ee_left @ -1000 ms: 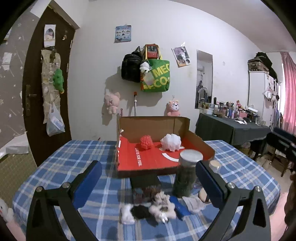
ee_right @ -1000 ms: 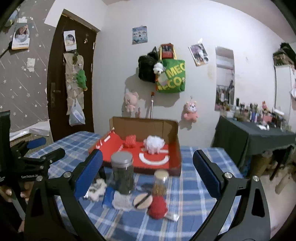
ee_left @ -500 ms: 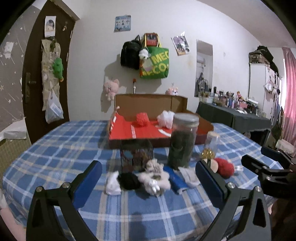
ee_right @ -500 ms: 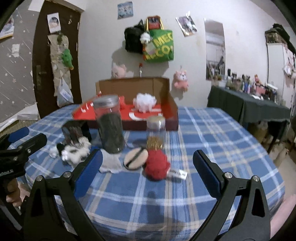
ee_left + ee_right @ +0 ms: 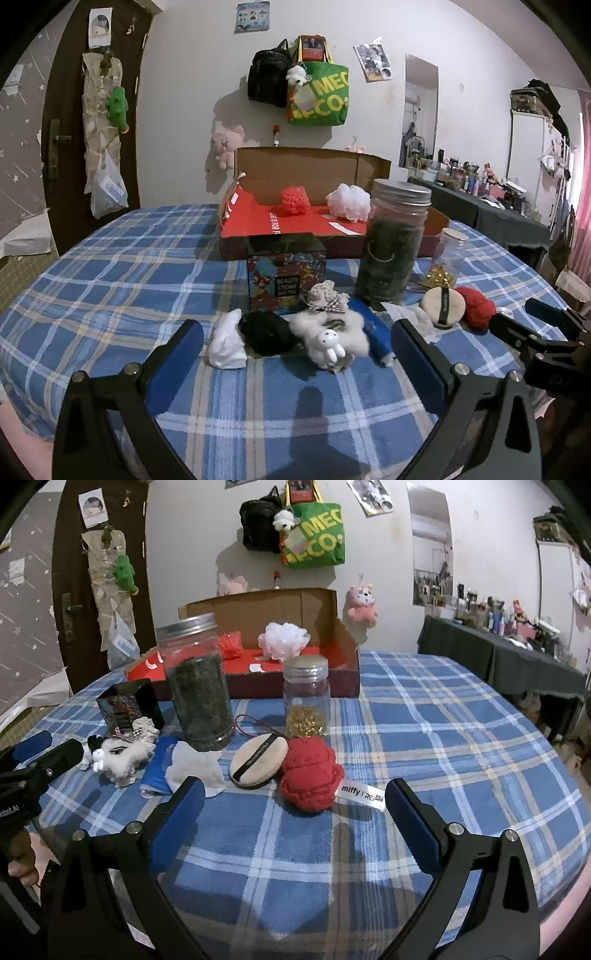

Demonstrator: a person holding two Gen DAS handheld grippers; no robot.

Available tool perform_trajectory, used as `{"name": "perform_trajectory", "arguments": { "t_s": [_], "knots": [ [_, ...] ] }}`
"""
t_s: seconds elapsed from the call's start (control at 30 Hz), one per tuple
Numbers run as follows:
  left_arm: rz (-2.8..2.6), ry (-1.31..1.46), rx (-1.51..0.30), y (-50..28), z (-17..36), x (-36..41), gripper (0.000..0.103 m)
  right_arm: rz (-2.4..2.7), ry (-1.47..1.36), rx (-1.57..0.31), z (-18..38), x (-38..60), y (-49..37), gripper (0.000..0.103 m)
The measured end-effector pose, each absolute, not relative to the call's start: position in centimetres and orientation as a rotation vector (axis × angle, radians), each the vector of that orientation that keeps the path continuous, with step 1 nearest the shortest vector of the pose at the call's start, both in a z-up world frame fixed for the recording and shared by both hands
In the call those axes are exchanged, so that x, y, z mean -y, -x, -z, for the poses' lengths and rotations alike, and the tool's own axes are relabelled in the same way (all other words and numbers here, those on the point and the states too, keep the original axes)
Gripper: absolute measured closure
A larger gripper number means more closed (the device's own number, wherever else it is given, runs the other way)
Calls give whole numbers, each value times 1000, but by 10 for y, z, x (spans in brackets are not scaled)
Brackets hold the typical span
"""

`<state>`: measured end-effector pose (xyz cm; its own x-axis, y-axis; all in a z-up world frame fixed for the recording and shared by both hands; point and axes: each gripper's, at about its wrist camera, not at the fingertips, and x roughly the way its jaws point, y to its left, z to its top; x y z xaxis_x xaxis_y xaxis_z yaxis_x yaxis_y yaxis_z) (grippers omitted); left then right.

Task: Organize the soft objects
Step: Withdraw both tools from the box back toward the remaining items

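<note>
Red knit ball point(image 5: 310, 773) — likely light, squashy; pinch across middle. Right gripper point(image 5: 293, 818), left gripper point(image 5: 295, 349) — jaws spread wide, empty.

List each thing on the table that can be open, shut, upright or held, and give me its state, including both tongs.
Left tongs: open, empty, above the cloth.
Right tongs: open, empty.
Cardboard box: open, flap up, red loofah and white loofah inside.
Large jar: upright, lid on.
Small jar: upright, lid on.
Red knit ball: on the cloth, not held.
Powder puff: leaning on the ball.
</note>
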<state>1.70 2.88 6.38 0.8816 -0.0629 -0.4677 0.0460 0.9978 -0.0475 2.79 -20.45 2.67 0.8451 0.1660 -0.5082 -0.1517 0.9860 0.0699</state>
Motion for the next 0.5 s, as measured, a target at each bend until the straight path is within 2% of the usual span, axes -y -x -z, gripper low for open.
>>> {"name": "perform_trajectory", "arguments": {
  "t_s": [0.5],
  "knots": [
    [145,-24,-552,-41,-67,-23,0,-186,-15,-621,-20,219,-57,4]
  ]
}}
